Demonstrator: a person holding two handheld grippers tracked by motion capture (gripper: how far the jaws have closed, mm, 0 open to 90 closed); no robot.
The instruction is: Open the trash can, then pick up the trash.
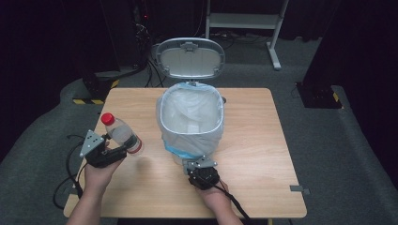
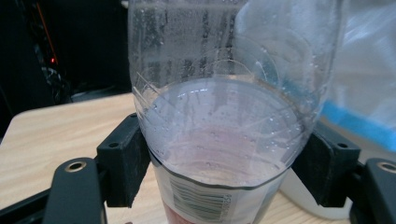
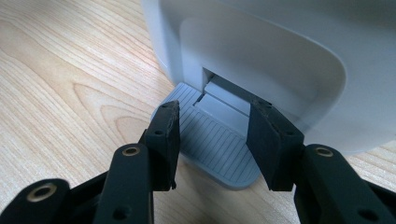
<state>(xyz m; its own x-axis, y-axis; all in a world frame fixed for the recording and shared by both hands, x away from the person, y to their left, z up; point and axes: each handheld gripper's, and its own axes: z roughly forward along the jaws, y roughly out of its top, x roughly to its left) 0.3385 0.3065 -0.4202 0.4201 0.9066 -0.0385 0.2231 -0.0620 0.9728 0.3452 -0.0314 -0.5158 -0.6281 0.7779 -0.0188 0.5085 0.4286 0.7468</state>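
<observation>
A wooden table (image 1: 263, 140) holds a white pedal bin (image 1: 190, 117), lid up and lined with a clear bag. The left gripper (image 1: 123, 143) is clamped on a clear plastic bottle (image 1: 121, 131), lifted off the table, its long axis tilted with the red cap (image 1: 107, 118) up and to the far left. The bin mouth lies just to the bottle's right. The right gripper (image 3: 212, 140) rests on the grey foot pedal (image 3: 210, 149) at the bin's near side, jaws apart, gripping nothing.

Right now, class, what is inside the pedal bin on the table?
A clear plastic liner bag lines the pedal bin, folded over its rim, with the lid raised behind. The crumpled liner hides the bottom, so any rubbish there cannot be told.
</observation>
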